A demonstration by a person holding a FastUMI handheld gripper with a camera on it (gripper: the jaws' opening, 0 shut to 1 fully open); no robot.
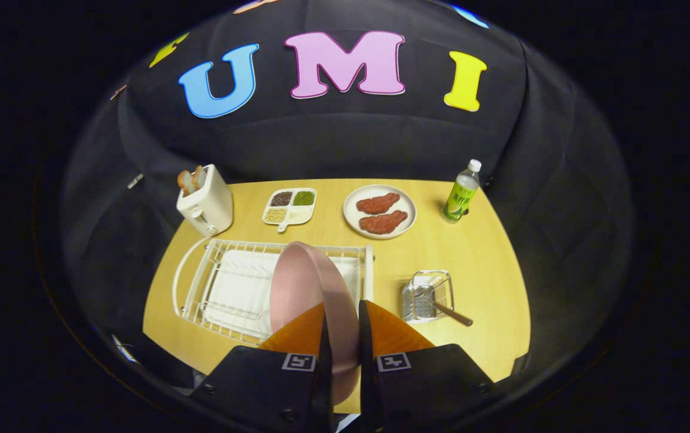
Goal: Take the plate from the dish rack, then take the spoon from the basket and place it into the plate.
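**Mia:** What are the fingers [342, 319] doing?

**Ben:** They are squeezed close together on the pink plate [306, 282]. One finger presses on each side of its rim. The plate stands up on its edge between them.

**Mia:** Where is the plate?

**Ben:** It is up in front of the white dish rack [225, 282]. I cannot tell if it touches the rack or not. The rack sits on the yellow wooden surface [489, 270], and it has a white tray inside it.

**Mia:** And the spoon?

**Ben:** The spoon [452, 313] is in the little wire basket [426, 294]. The basket is just beside the rack, on its right side. The brown handle of the spoon pokes out over the side of the basket. The bowl end is down in the basket and hard to see.

**Mia:** What else is on the surface?

**Ben:** Far beyond the fingers there is a white toaster [205, 201] with bread sticking out of the top. Next to it is a small white dish with four parts [290, 207], and each part has something different in it. Then comes a round white plate with two red-brown pieces of food [380, 211]. A green bottle with a white cap [461, 192] stands upright near the far right corner.
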